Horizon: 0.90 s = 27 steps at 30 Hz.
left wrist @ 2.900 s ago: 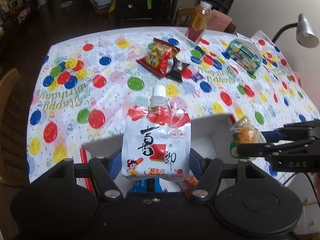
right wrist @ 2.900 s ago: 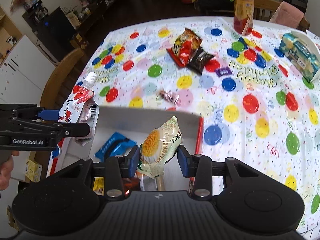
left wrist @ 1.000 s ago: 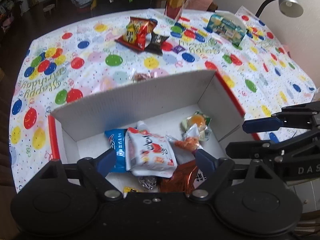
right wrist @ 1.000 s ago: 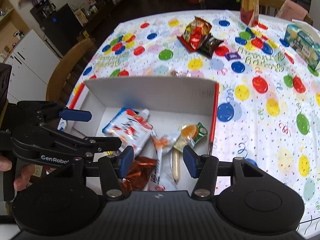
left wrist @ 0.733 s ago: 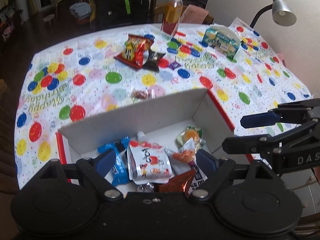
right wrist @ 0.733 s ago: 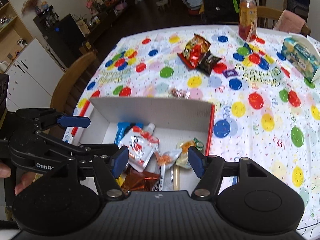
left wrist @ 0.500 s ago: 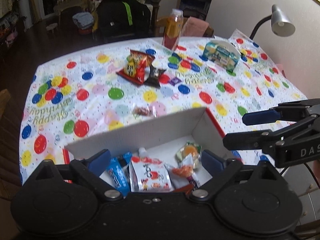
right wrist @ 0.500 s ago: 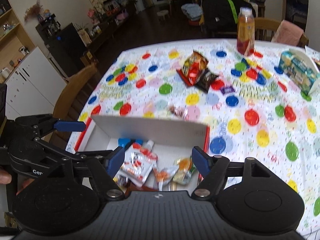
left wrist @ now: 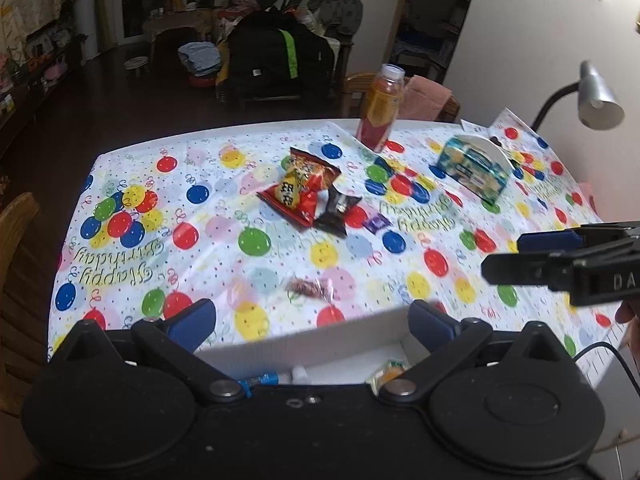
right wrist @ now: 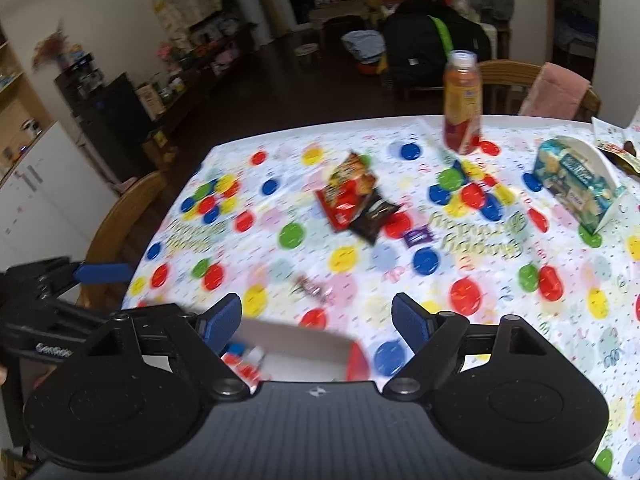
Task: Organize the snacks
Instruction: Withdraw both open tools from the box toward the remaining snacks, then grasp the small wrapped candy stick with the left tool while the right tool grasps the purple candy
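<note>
Two empty grippers above the white box [left wrist: 304, 346], with loose snacks left on the tablecloth [left wrist: 200, 248].
The left gripper [left wrist: 310, 322] and right gripper [right wrist: 316, 322] both stand with jaws wide apart, holding nothing. The small wrapped candy [left wrist: 310, 288] lies just beyond the box's far wall, its long axis running left to right across the left view, twisted ends pointing sideways. The red chip bag [left wrist: 300, 192] and dark packet [left wrist: 338, 210] lie touching, mid-table, each long axis running away from the camera. Likely risks (judged, not seen): a low reach could catch the box wall and shove it, and the flat candy may slip from the pads if pinched across its ends; the right view is blurred.
</note>
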Each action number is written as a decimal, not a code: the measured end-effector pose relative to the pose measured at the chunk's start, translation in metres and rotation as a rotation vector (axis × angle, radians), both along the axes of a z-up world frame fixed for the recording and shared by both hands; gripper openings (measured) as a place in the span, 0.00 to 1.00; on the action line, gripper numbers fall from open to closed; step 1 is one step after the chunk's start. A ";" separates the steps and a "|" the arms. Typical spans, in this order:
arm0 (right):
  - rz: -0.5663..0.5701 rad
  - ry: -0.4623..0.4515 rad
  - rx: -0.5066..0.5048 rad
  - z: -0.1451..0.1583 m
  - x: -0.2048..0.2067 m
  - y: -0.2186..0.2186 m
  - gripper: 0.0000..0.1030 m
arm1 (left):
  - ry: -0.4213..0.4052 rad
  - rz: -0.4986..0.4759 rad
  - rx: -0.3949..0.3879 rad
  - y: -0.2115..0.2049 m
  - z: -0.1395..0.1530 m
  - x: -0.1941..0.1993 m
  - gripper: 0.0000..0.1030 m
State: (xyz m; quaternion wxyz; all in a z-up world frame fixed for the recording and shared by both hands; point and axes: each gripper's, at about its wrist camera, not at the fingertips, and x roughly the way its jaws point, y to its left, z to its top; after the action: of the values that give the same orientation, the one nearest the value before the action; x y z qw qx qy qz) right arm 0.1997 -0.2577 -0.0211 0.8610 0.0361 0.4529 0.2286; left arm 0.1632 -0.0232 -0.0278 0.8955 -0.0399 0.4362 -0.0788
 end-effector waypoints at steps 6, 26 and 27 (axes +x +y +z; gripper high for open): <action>-0.065 0.014 -0.024 -0.011 0.052 -0.018 0.80 | 0.034 0.059 0.008 -0.003 -0.008 0.040 0.99; -0.069 0.231 -0.096 -0.115 0.186 -0.029 0.80 | 0.376 0.237 -0.118 -0.021 -0.095 0.148 0.86; -0.064 0.240 -0.100 -0.120 0.190 -0.027 0.80 | 0.393 0.248 -0.132 -0.022 -0.100 0.152 0.85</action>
State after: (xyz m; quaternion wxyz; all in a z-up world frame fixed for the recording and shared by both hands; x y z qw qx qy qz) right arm 0.3893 -0.2847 -0.1408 0.8082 0.0348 0.5621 0.1723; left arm 0.3149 -0.0448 -0.1276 0.7918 -0.1664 0.5876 0.0128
